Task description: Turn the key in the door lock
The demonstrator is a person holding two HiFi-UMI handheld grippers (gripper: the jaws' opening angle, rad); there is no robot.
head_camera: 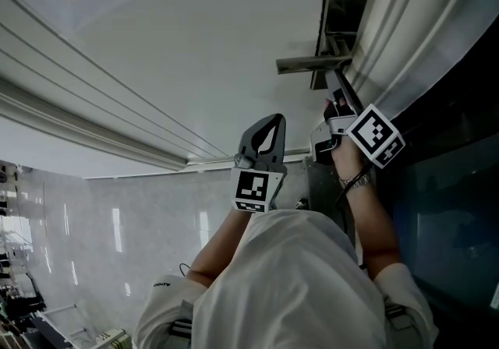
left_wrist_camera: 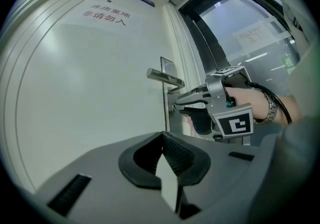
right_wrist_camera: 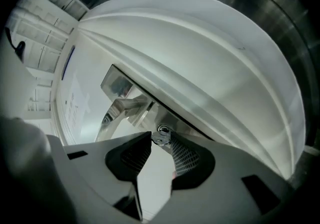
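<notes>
Shoulders in a pale shirt point(head_camera: 296, 285) fill the foreground as a person works a white door point(head_camera: 195, 51) with two hand-held grippers. The right gripper point(right_wrist_camera: 161, 136) has its jaws pinching the head of the key point(right_wrist_camera: 160, 140), which sits in the lock cylinder point(right_wrist_camera: 163, 128) just below the lever handle point(head_camera: 308, 65). Only the jaw tips appear to hold the key, so a hard twist could let the small metal head slip out of the pinch. A turn made off the lock's axis could bind or bend the key, and the handle is near enough to foul the gripper body. The right forearm point(head_camera: 366, 207) is stretched out towards the lock, with the gripper pointing level at the door and rolled well over to one side. The left gripper point(left_wrist_camera: 161, 137) hangs clear of the door beside it, jaws pressed together on nothing.
</notes>
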